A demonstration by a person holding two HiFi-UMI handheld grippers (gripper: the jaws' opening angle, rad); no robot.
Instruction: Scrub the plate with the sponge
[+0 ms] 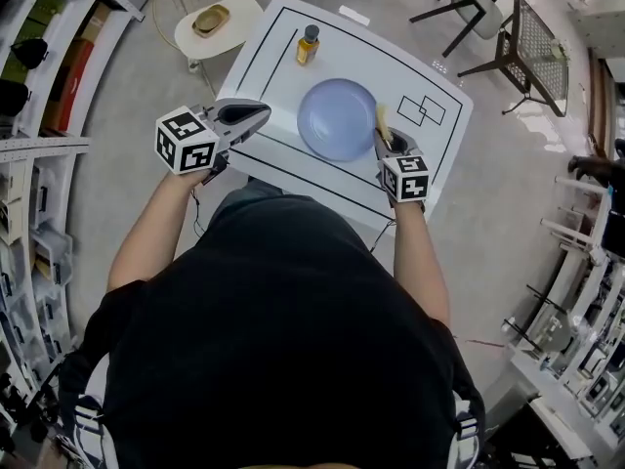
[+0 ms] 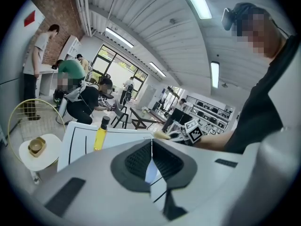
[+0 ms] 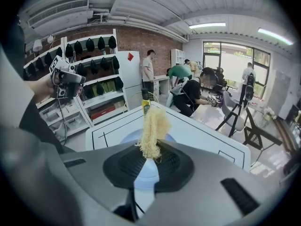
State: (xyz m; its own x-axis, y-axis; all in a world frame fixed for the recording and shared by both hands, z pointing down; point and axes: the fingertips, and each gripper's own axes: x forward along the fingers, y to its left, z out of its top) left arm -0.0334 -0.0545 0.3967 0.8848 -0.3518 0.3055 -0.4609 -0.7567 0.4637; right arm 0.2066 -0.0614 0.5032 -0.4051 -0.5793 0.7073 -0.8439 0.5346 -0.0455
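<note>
A pale blue plate (image 1: 337, 118) lies in the middle of the white table (image 1: 278, 57). My right gripper (image 1: 385, 137) hangs at the plate's right rim, shut on a pale yellow fibrous sponge (image 1: 382, 121). In the right gripper view the sponge (image 3: 152, 131) sticks up from between the shut jaws of the right gripper (image 3: 150, 155), with the plate (image 3: 145, 171) beyond. My left gripper (image 1: 256, 115) is shut and empty, raised over the table's left part, apart from the plate. In its own view the left gripper (image 2: 151, 155) has its pads together with nothing between them.
A bottle of yellow liquid (image 1: 308, 45) with a black cap stands at the table's far edge; the bottle (image 2: 100, 132) also shows in the left gripper view. A small round side table (image 1: 220, 24) with a bowl stands beyond the left corner. Chairs (image 1: 532, 52) stand at the right.
</note>
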